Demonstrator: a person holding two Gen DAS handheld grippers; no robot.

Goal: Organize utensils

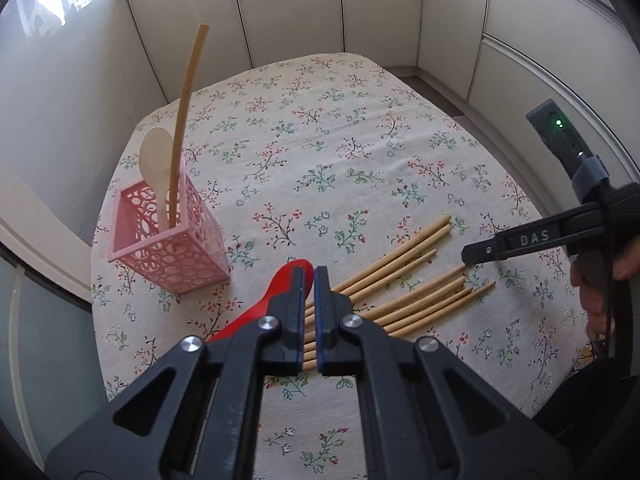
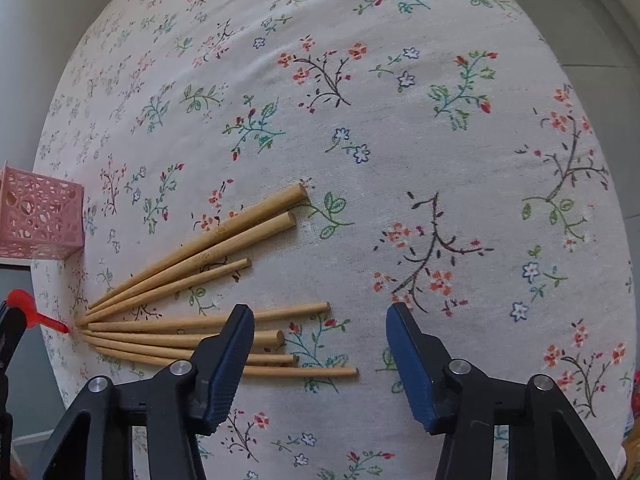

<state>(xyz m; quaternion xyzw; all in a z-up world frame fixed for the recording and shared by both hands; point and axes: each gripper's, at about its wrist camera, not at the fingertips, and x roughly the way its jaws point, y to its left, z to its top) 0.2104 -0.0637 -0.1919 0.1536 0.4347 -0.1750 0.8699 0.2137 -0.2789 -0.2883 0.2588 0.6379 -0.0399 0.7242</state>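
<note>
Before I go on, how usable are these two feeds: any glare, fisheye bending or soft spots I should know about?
Left wrist view: window glare washes out the top-left corner; the tall wooden chopstick in the pink perforated plastic holder looks bowed by the fisheye.
Right wrist view: even soft light, the floral tablecloth bulges like a dome, its far-left print is soft, the wooden chopsticks on the table are sharp.

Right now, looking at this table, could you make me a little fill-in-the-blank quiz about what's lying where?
1. The pink basket holds a white spoon and one ____.
2. The left gripper is shut on a ____ spoon.
3. The right gripper is ____ and holds nothing.
4. The loose wooden chopsticks lie on the floral ____.

Missing words: chopstick; red; open; tablecloth
</note>
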